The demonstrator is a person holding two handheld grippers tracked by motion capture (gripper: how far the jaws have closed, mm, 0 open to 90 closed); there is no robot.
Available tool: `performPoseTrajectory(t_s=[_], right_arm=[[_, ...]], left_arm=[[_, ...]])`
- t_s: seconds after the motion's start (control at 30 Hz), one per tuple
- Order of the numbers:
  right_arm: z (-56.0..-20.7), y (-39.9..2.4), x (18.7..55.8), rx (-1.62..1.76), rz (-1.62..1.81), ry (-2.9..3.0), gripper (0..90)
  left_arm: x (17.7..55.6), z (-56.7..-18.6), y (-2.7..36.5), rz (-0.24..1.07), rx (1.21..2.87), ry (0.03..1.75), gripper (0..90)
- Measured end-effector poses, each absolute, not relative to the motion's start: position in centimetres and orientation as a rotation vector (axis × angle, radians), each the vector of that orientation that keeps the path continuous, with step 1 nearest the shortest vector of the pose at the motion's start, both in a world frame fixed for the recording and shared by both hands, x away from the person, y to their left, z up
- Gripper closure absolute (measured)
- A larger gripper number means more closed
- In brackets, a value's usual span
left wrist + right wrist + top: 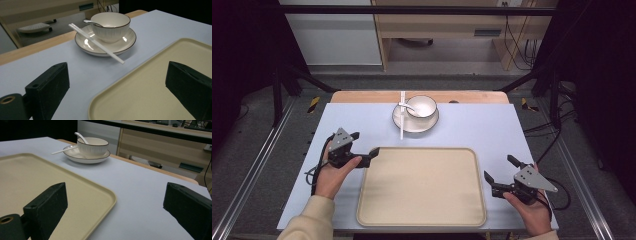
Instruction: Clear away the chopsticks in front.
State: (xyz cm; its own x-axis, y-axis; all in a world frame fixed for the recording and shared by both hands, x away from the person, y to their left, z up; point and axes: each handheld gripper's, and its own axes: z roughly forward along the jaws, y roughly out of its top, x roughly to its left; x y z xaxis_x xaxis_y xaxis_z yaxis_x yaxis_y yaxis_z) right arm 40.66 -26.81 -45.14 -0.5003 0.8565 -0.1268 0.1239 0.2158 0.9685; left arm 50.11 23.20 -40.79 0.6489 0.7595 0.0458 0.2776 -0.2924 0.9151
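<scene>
We see both tongs spread wide, gripping nothing. The left gripper straddles the rounded corner of a smooth beige tray; the right gripper sits just beside the tray's opposite edge. Beyond both stands a glossy ribbed bowl on a dark-rimmed saucer, white chopsticks laid across the saucer's rim.
</scene>
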Motion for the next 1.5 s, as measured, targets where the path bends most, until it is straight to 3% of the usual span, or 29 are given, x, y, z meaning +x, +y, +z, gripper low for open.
performPoseTrajectory(t_s=[0.53,0.63,1.03,1.23,1.5], right_arm=[[-44.9,-26.5,40.5,0.896,1.336,1.811,6.6],[-44.9,-26.5,40.5,0.886,1.334,1.793,6.0],[-45.1,-26.4,40.7,0.909,1.319,1.799,6.5],[-45.0,-26.3,40.7,0.909,1.328,1.801,6.5],[-44.9,-26.3,40.7,0.912,1.338,1.805,6.4]], left_arm=[[55.0,-37.4,18.6,0.658,1.905,0.844,8.3],[56.7,-36.1,18.1,0.736,1.967,0.819,8.3],[59.7,-37.1,17.5,0.642,1.962,0.949,10.2],[60.2,-37.9,17.1,0.665,1.945,1.002,17.1],[61.1,-39.5,16.6,0.685,1.996,1.083,35.5]])
